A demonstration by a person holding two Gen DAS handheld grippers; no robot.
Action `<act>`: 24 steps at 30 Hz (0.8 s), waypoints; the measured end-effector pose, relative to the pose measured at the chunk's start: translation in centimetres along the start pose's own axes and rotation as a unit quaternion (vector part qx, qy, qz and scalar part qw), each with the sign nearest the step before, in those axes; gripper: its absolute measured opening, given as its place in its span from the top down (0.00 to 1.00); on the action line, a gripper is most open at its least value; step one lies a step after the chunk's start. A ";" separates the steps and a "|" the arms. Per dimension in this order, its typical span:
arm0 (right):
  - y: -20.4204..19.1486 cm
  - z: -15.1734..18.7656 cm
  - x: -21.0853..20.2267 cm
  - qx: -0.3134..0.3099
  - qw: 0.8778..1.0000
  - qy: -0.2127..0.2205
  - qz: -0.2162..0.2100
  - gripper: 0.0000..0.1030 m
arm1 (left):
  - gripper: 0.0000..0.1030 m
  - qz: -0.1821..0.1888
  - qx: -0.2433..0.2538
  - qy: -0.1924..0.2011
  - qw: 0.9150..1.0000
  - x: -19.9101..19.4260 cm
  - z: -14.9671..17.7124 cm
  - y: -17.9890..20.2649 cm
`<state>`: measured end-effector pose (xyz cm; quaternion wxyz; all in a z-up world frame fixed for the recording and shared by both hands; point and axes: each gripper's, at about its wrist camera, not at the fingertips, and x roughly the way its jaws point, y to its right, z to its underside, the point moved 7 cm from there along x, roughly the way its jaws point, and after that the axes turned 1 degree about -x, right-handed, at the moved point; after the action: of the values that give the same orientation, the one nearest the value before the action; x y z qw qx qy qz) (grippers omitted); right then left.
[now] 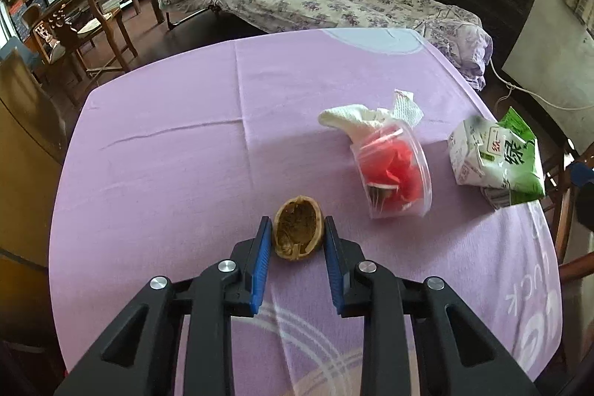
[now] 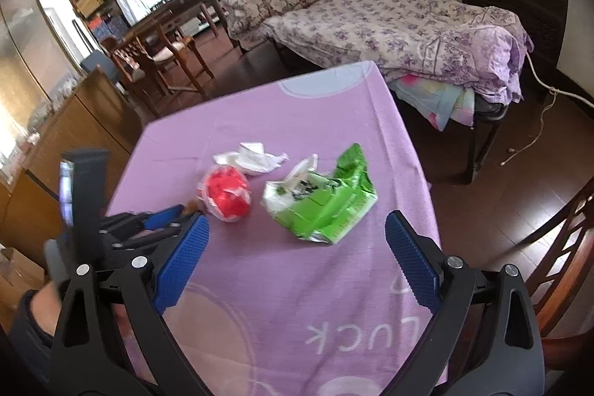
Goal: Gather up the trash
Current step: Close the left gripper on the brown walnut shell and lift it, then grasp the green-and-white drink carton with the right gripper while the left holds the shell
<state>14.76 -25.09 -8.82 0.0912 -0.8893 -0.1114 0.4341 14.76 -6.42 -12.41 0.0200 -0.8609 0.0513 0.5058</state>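
A person holds a two-finger gripper in each hand over a table covered with a purple cloth, and the job is to gather the scattered rubbish. The step in hand looks like picking up a walnut shell half. The left gripper has its blue pads on either side of the shell, the left pad touching or nearly touching the shell's edge and the right pad a sliver away, so the jaws are still parted rather than clamped. The shell lies hollow side up, directly between the fingertips, resting on the cloth. The next move, as a judgement, calls for squeezing the pads together gently, since the shell is thin and curved and could slip out or crack, then lifting it toward the clear plastic cup. That cup lies on its side ahead and to the right of the left gripper, stuffed with something red, with a crumpled white paper napkin at its far end. Further right lies a crushed green and white drink carton. The right gripper hovers with its jaws spread wide and nothing between them; the carton sits just ahead of its fingertips, slightly left of centre, and the cup is further ahead and to the left
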 end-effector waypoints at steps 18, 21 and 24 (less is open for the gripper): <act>0.3 1.0 5.7 -0.147 0.980 -0.056 0.123 0.07 | 0.73 0.055 -0.077 0.002 0.995 -4.2 2.8 -2.4; 0.7 0.8 6.5 -0.152 0.980 -0.061 0.113 0.07 | 0.73 0.061 -0.074 0.003 0.995 -4.2 2.7 -2.1; 1.0 0.2 7.0 -0.156 0.980 -0.051 0.111 0.07 | 0.73 0.062 -0.072 0.002 0.995 -4.1 2.8 -2.1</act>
<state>18.96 -24.07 -14.45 -0.1034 -0.8759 -0.0834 0.4638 10.58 -3.82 -10.18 -0.0737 -0.8561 0.0686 0.5068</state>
